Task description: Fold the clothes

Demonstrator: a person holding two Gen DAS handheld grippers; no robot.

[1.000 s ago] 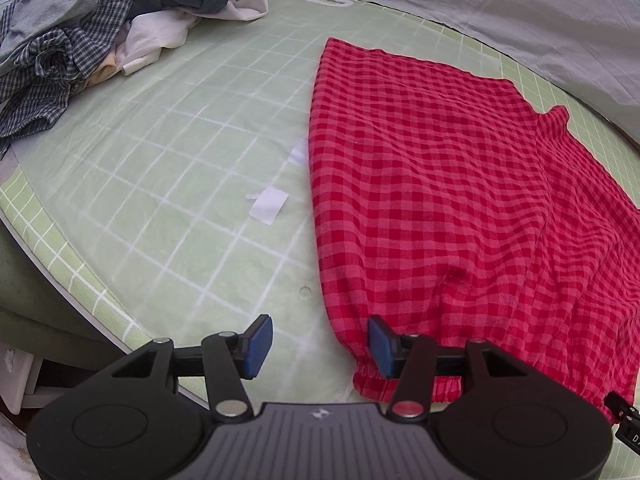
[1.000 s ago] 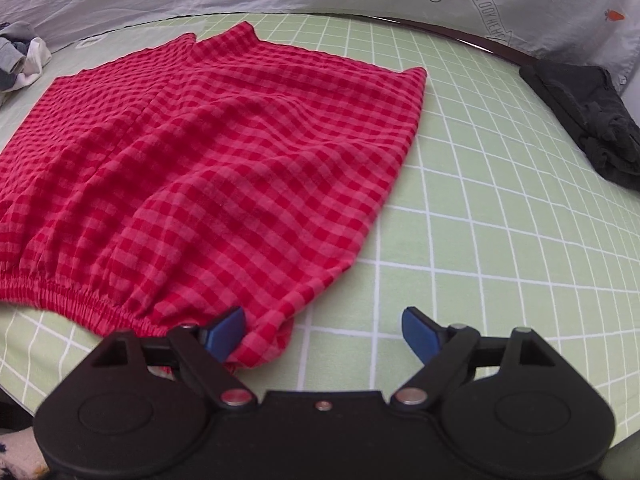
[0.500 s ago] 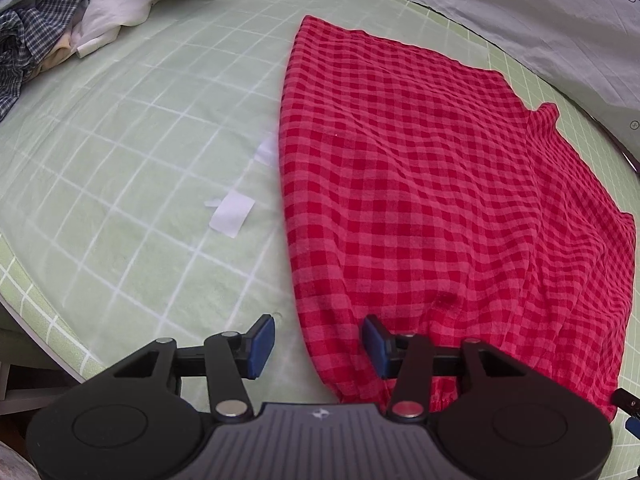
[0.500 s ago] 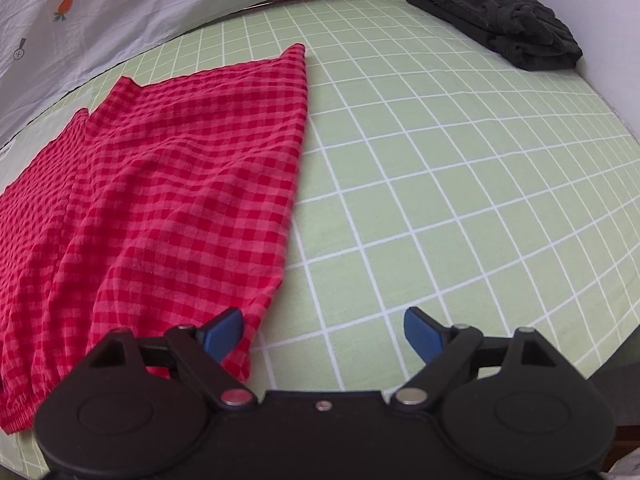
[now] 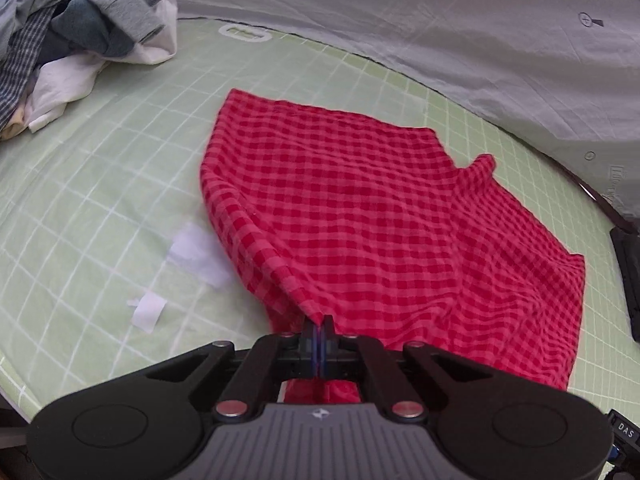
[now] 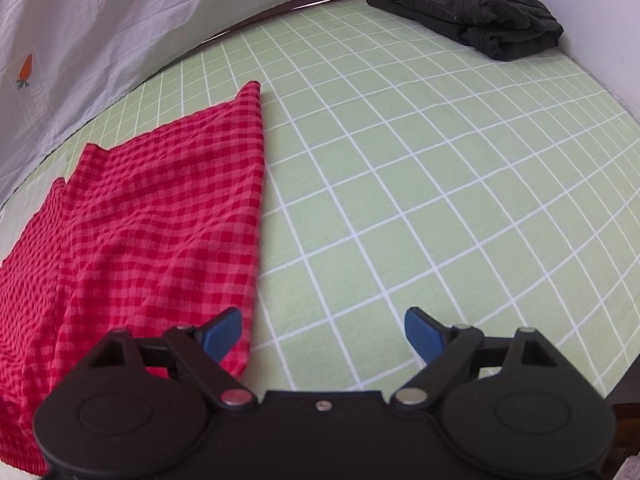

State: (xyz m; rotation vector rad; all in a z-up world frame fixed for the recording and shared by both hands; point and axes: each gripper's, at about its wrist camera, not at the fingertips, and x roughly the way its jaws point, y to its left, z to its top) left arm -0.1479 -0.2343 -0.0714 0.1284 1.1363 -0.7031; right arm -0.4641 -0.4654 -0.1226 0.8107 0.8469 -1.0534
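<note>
A red checked garment [image 5: 360, 216] lies spread on a green gridded mat [image 5: 100, 184]. My left gripper [image 5: 320, 338] is shut on the garment's near left corner and lifts it, so the cloth pulls into a ridge toward the jaws. In the right wrist view the same garment [image 6: 160, 208] fills the left side. My right gripper [image 6: 322, 336] is open; its left fingertip [image 6: 220, 334] is over the garment's near right edge, and the right fingertip [image 6: 422, 334] is over bare mat.
A pile of unfolded clothes [image 5: 68, 40] sits at the far left. A dark folded garment [image 6: 472, 16] lies at the far right. White tape pieces [image 5: 196, 256] stick to the mat beside the red garment. A grey printed sheet [image 5: 440, 32] hangs behind the mat.
My left gripper has shut on the garment's near left corner and raised it. My right gripper stays open by the garment's right edge.
</note>
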